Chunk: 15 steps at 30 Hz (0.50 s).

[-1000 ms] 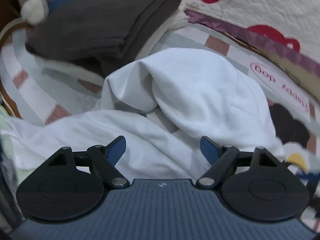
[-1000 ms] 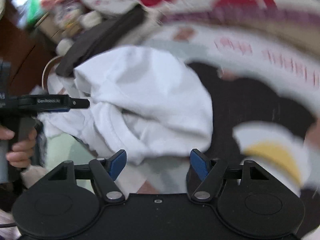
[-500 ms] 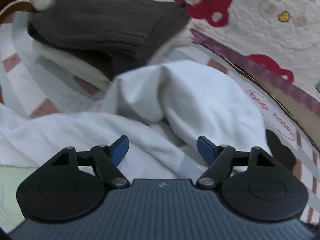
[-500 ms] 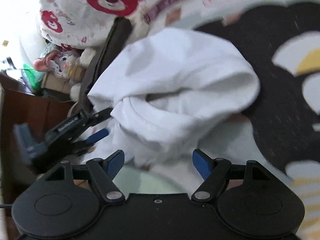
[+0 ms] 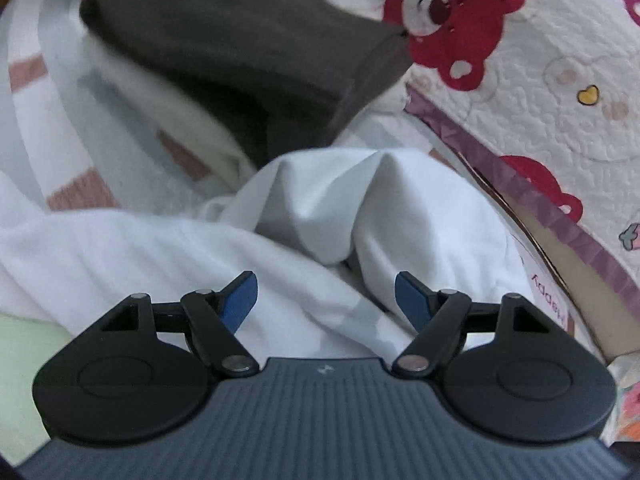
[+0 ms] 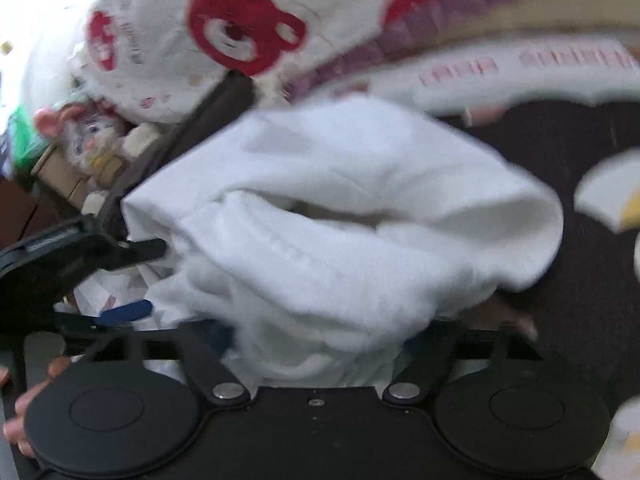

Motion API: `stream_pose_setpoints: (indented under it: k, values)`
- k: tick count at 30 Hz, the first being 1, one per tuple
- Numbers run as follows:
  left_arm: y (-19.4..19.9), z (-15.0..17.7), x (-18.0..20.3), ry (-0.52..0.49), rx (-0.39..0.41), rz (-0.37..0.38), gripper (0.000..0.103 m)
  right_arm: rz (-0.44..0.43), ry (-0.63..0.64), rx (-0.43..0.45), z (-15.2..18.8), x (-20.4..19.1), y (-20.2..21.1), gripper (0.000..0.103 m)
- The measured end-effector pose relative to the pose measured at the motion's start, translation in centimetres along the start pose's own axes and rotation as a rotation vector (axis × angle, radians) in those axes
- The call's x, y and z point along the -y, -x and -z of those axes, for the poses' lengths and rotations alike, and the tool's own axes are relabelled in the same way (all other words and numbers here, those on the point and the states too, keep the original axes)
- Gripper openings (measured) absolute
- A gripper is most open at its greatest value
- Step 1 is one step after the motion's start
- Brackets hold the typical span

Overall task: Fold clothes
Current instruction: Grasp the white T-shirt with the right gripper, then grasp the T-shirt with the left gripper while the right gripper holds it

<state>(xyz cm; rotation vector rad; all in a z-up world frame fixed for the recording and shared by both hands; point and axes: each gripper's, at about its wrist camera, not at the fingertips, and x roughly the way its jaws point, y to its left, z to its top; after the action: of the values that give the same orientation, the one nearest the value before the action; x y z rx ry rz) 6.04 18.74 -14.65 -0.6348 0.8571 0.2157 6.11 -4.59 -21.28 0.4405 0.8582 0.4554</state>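
Now white garment (image 6: pixel 340 232) bunches between right gripper (image 6: pixel 316 340) fingers.

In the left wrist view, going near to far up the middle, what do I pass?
Left claw → crumpled white garment → folded dark grey garment.

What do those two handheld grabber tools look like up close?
The left gripper has a ribbed grey-blue body with a small white logo, two round black discs, black link arms with silver pivots, and blue-padded fingers. The right gripper has the same build with a smooth black body.
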Motion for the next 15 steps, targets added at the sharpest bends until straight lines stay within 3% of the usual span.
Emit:
stream_pose_setpoints:
  k: [2,4,6,10,15]
  values:
    - [0.1,0.1,0.3,-0.021,0.009,0.005,0.075,0.011,0.089,0.008,-0.9,-0.5,1.1,0.028]
    - [0.6,0.6,1.6,-0.104,0.037,-0.005,0.075,0.024,0.140,0.008,-2.1,-0.8,2.6,0.021]
    - [1.0,1.1,2.9,-0.187,0.065,-0.015,0.078,0.034,0.170,0.019,-3.5,-0.7,4.2,0.019]
    - [2.0,2.2,5.6,-0.354,0.120,-0.035,0.079,0.171,0.297,0.135,-6.2,0.5,7.1,0.017]
    - [2.8,3.4,8.0,-0.530,0.183,-0.066,0.082,0.228,0.217,0.175,-8.6,5.0,9.2,0.017]
